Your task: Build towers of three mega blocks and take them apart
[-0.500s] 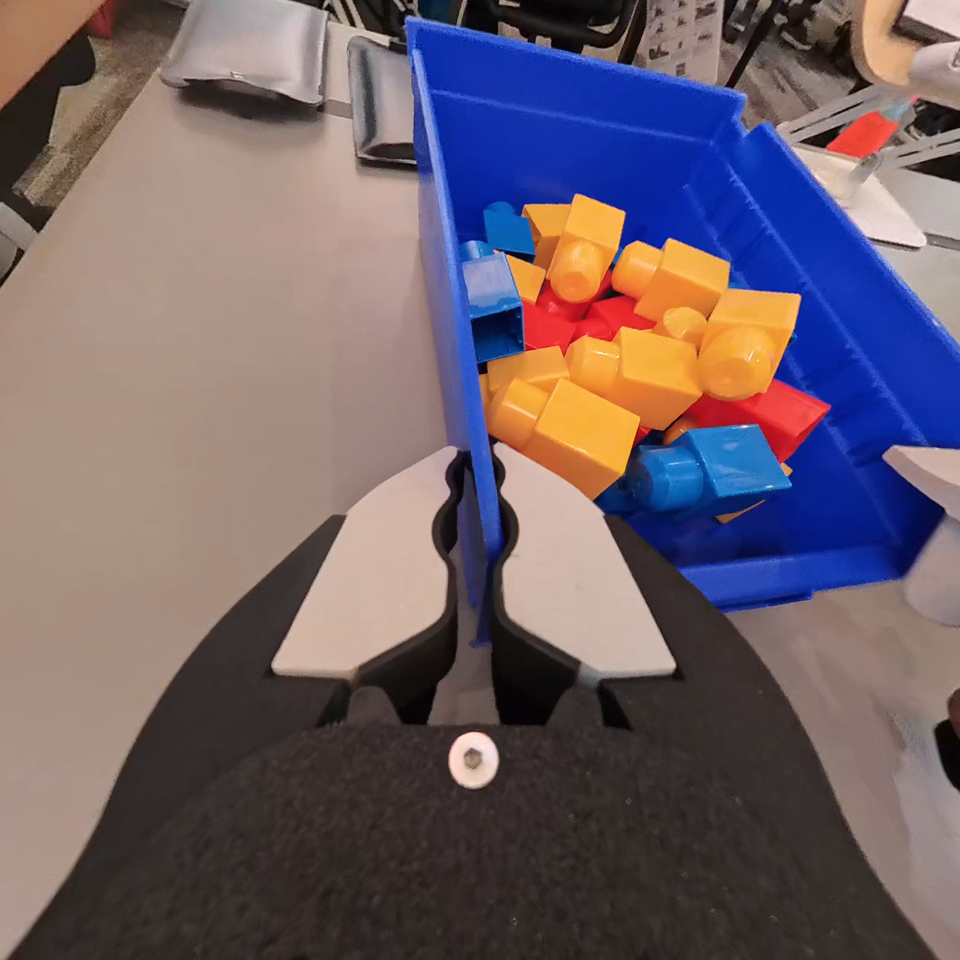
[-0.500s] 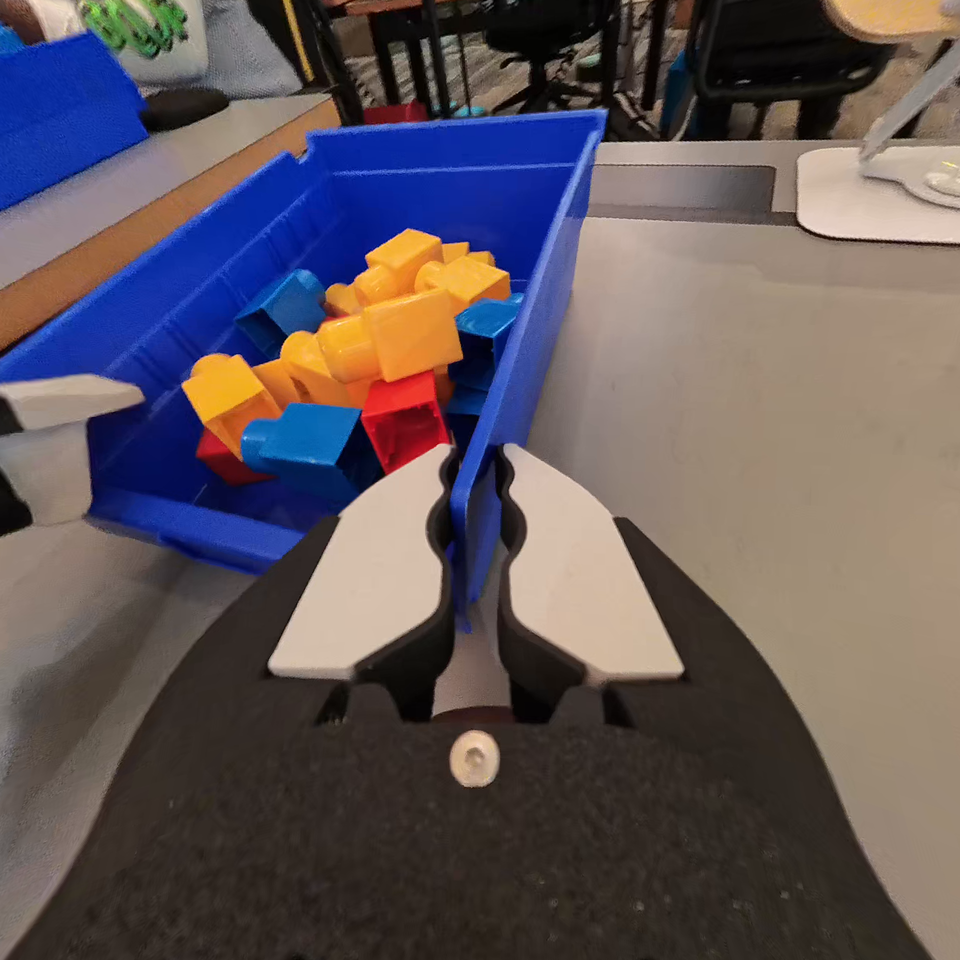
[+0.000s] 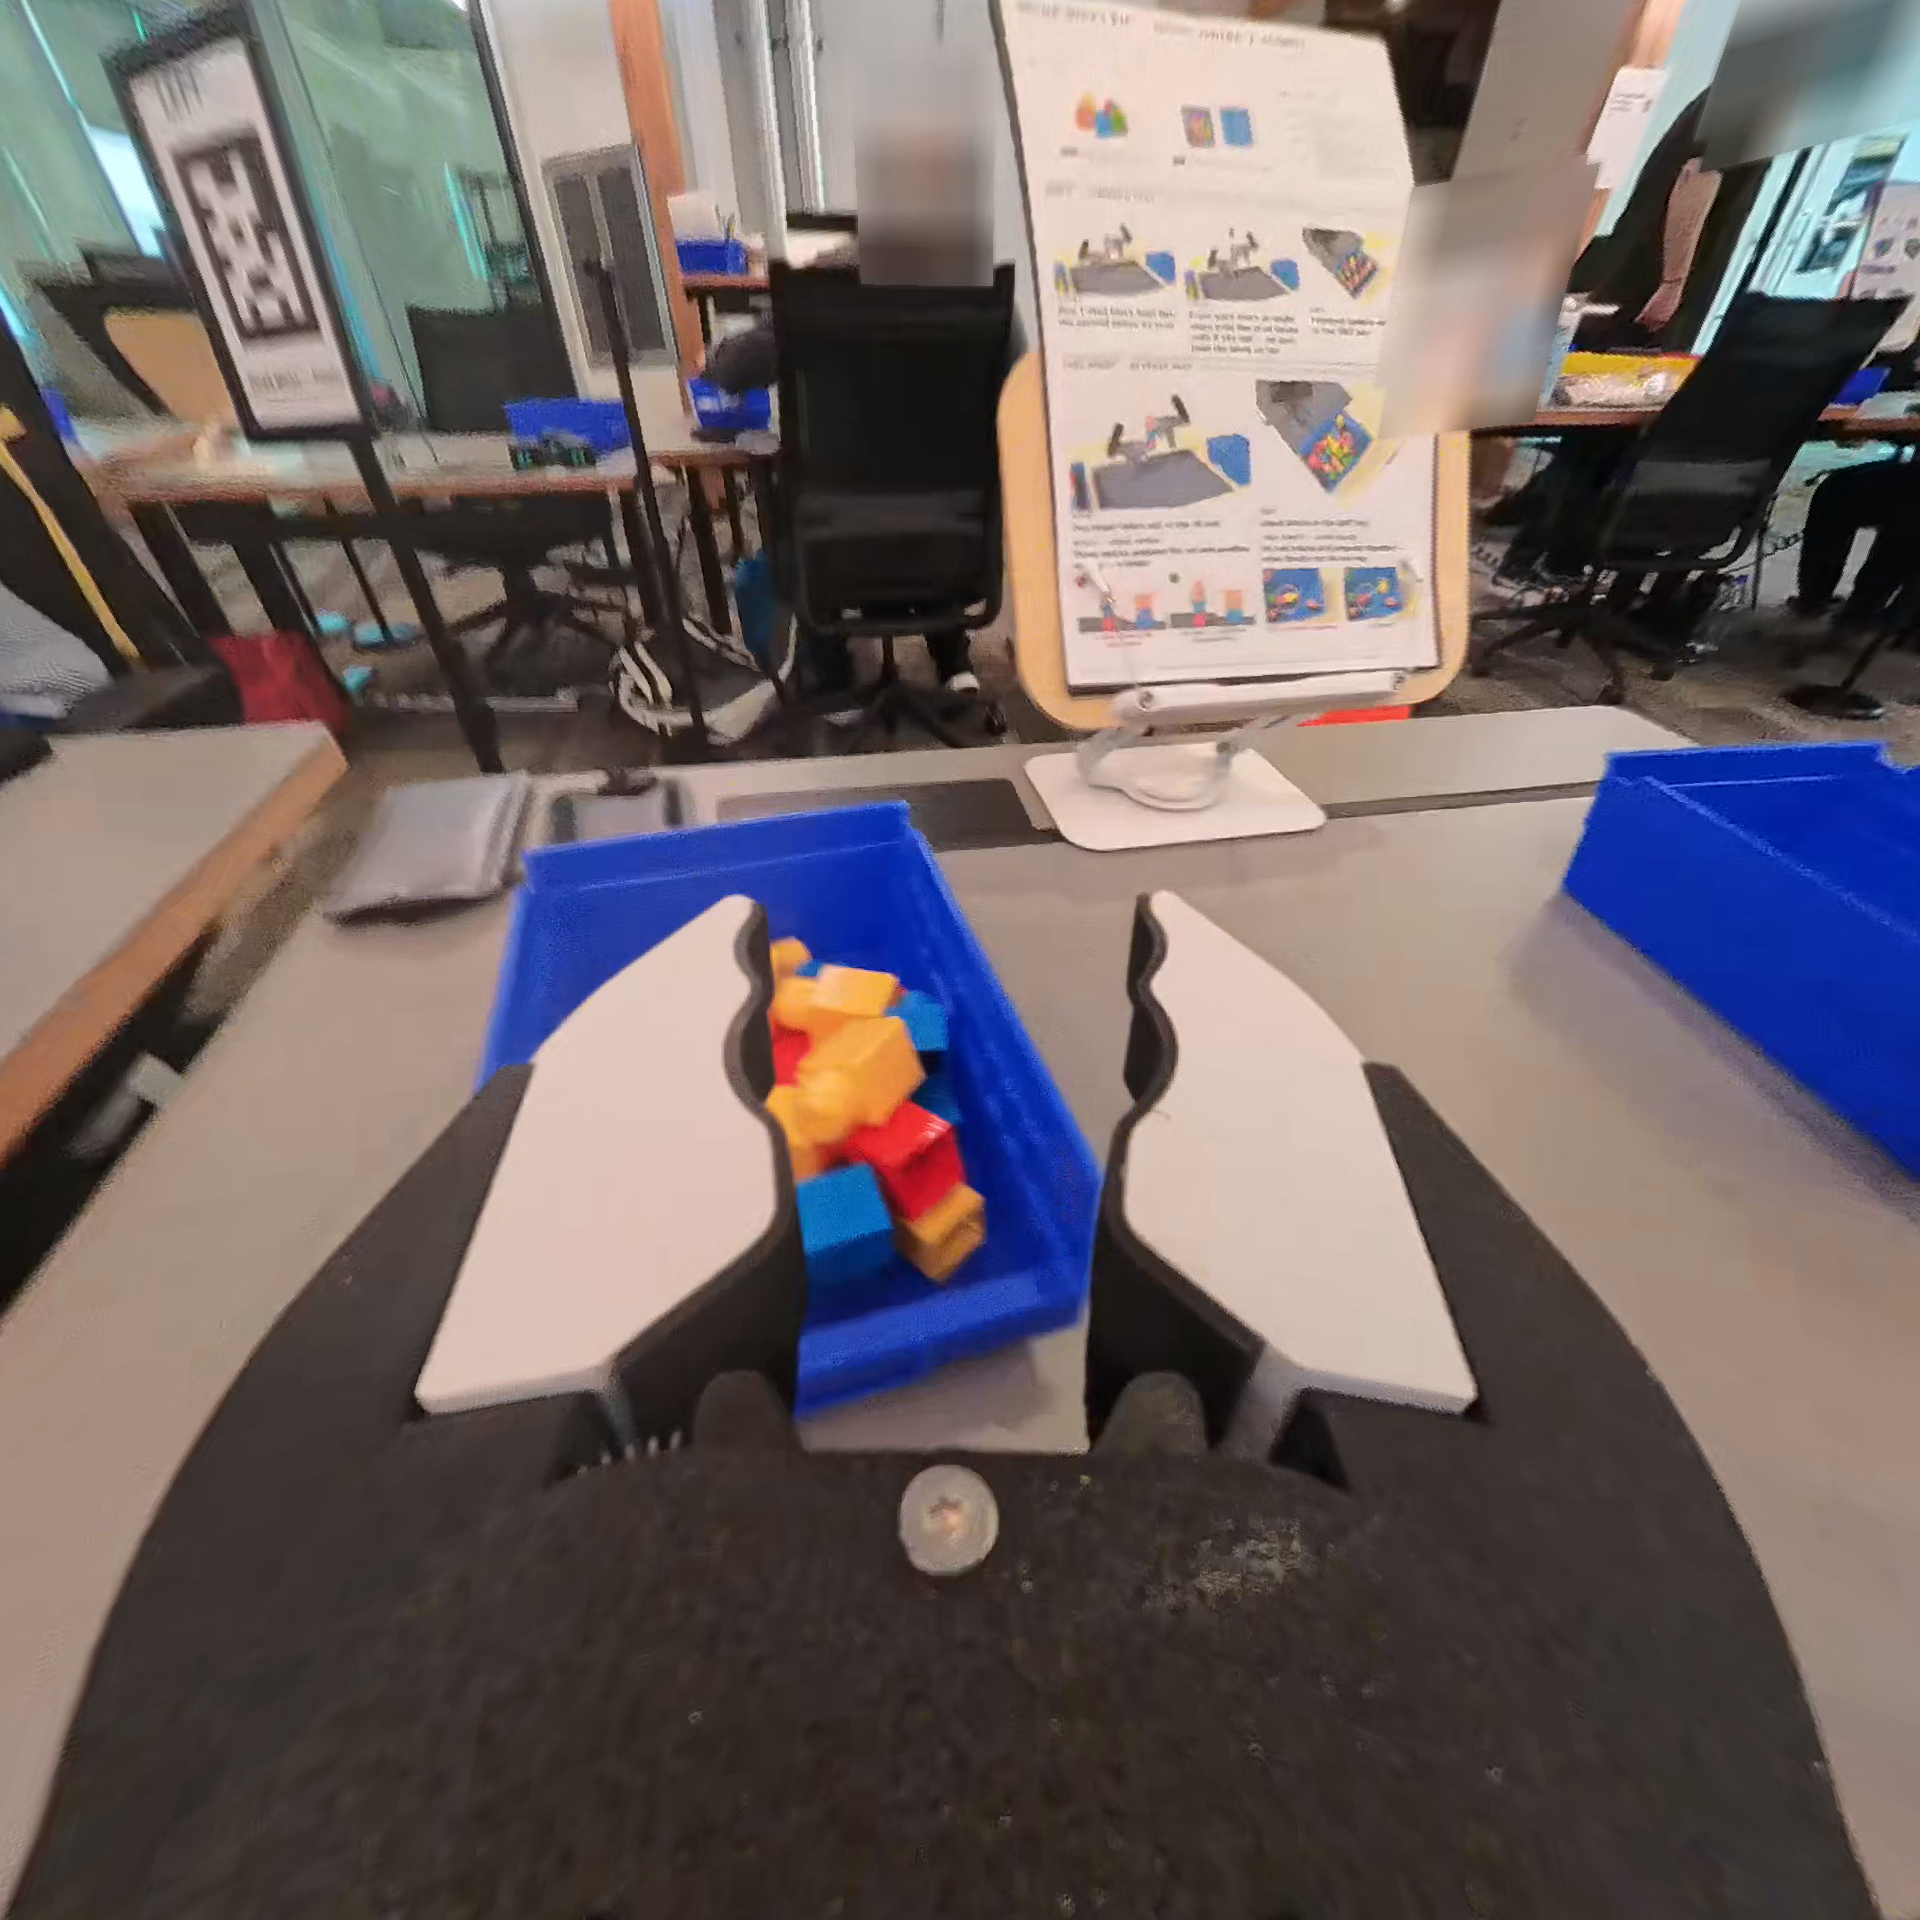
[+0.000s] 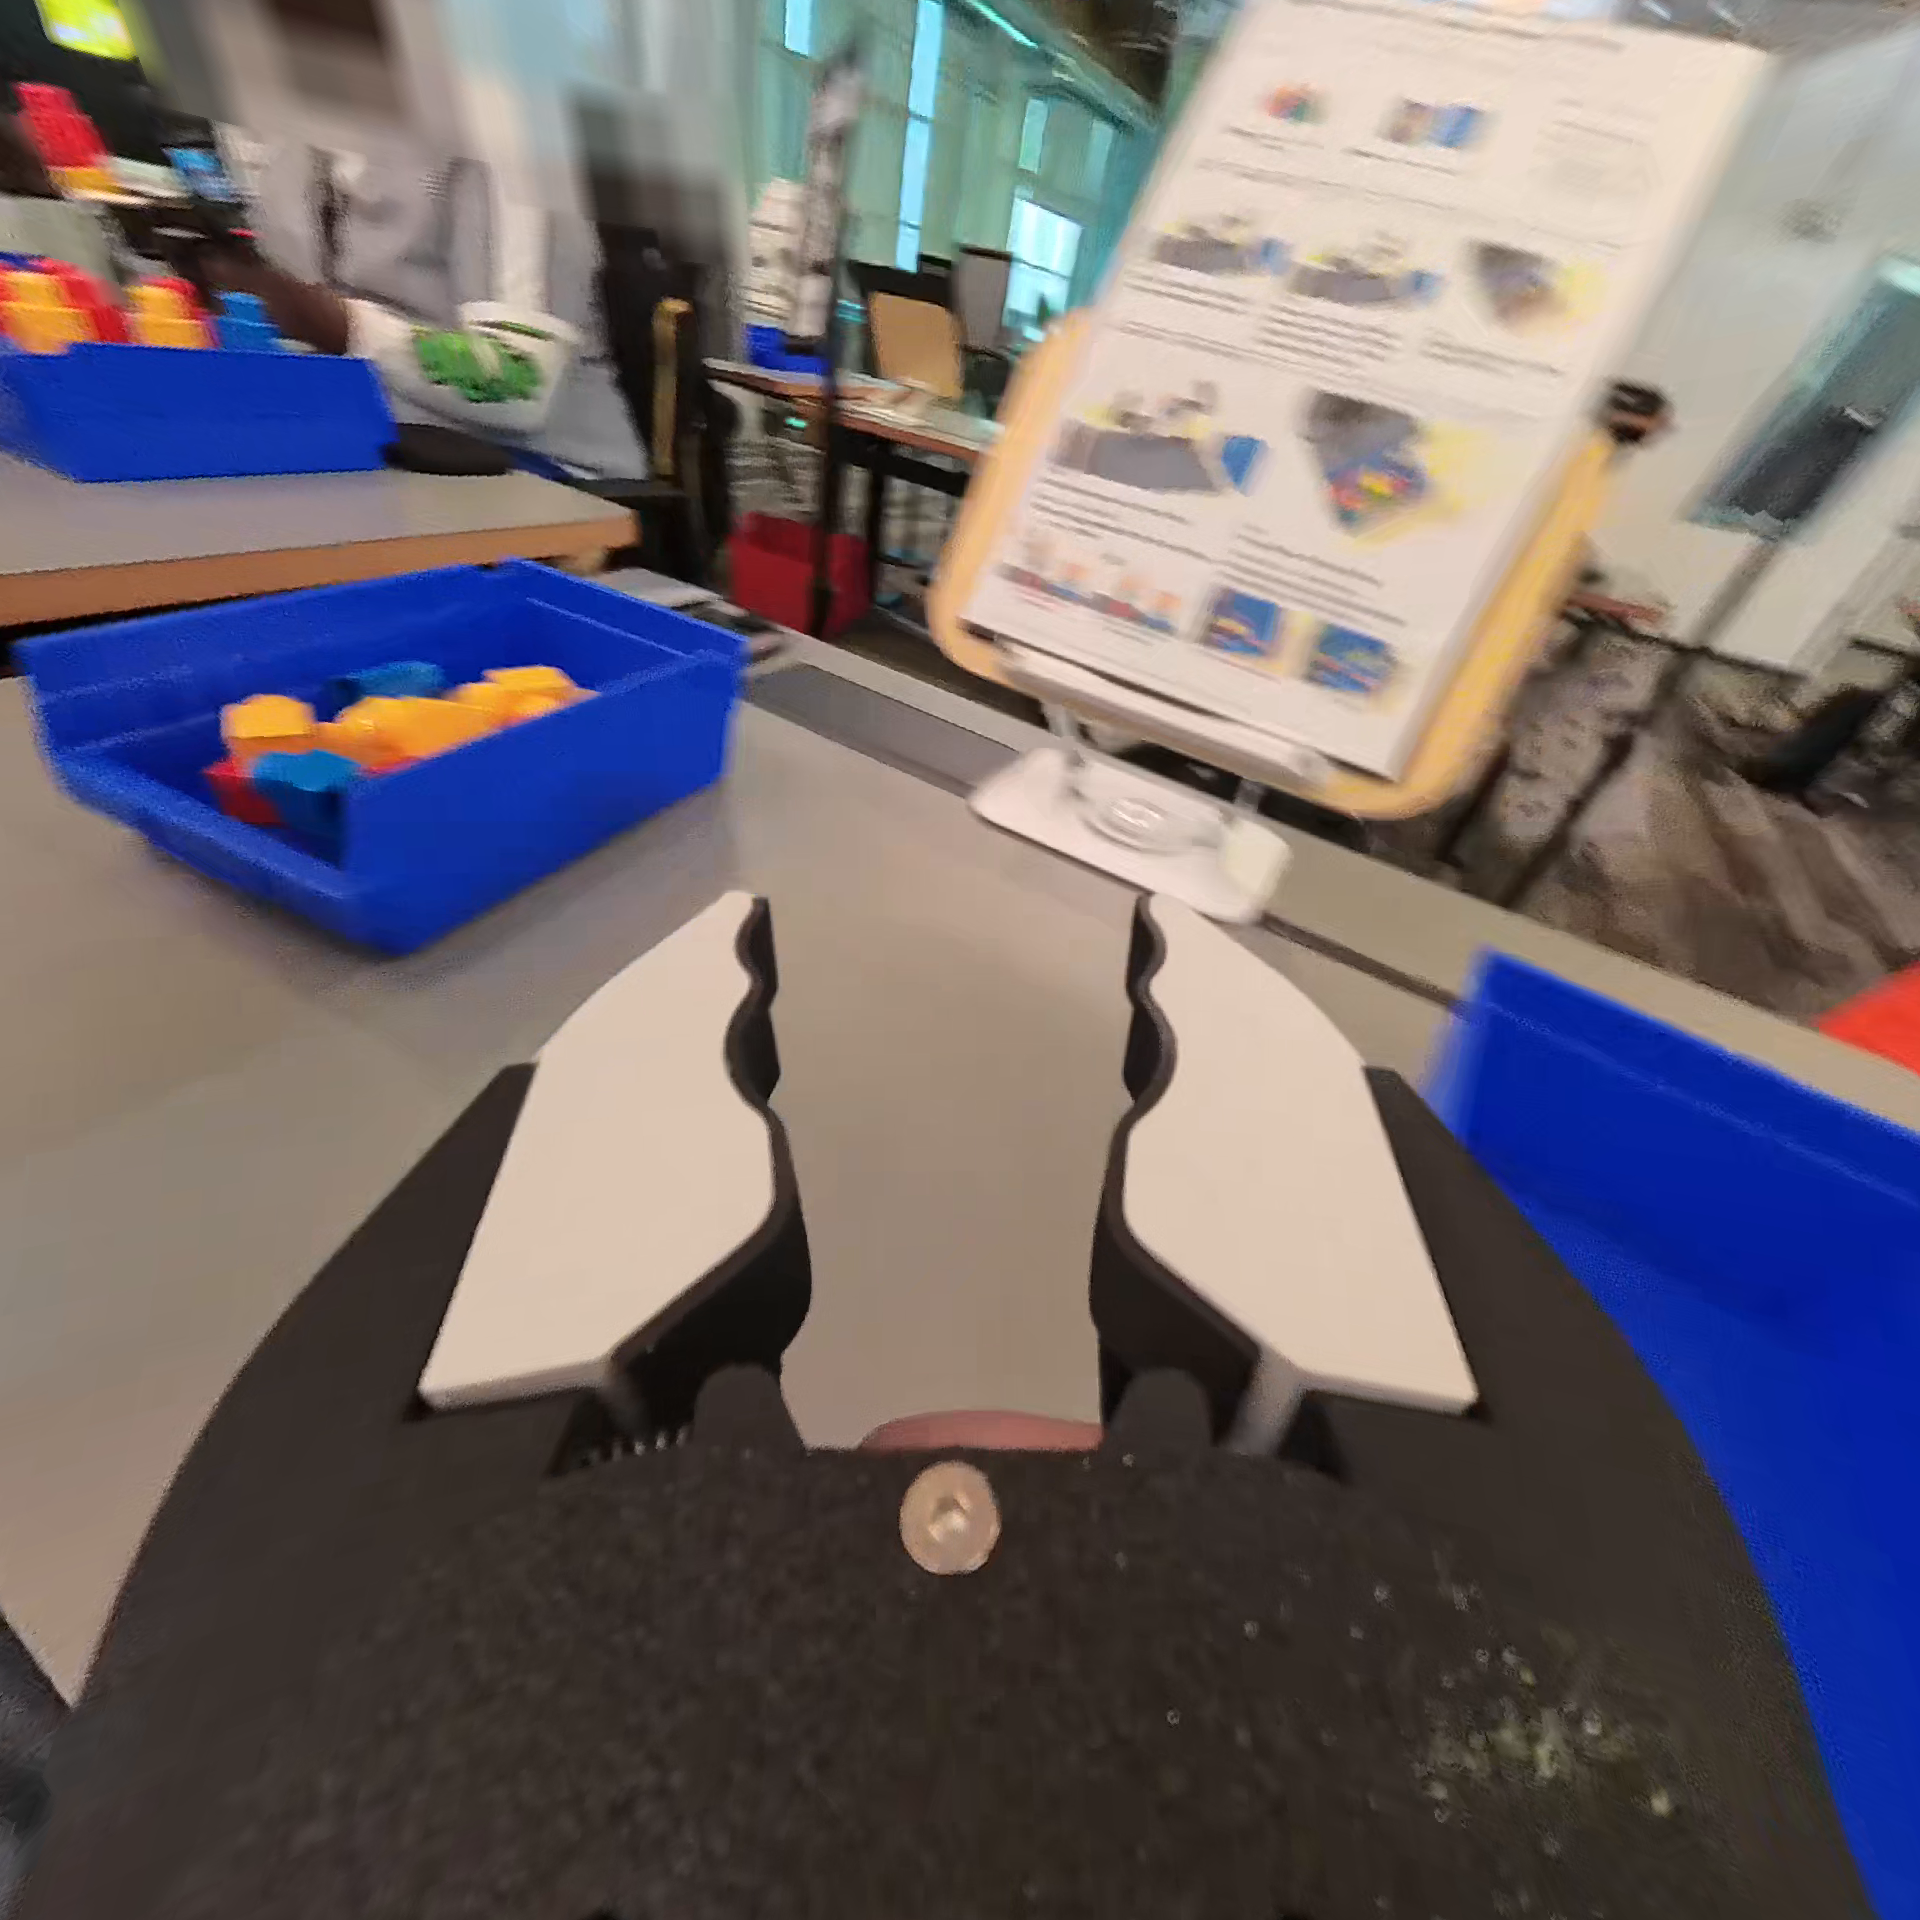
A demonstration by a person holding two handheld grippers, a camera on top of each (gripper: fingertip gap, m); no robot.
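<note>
We see the left gripper (image 3: 945, 914) spread wide, empty, above the bin (image 3: 1039, 1153) of blocks (image 3: 862, 1101). Right gripper (image 4: 951, 920) likewise wide, empty, over bare table (image 4: 935, 1091).

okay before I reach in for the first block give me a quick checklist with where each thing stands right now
1. Left gripper open and empty: ok.
2. Right gripper open and empty: ok.
3. Blue bin sits flat on the table, nothing gripping its walls: ok.
4. Blocks in the bin reachable: ok, a loose pile of yellow, red and blue.
5. Bare table in front of the right gripper for building: ok.
6. Which blocks lie stud up for an easy grasp: cannot tell, the pictures are blurred.
</note>
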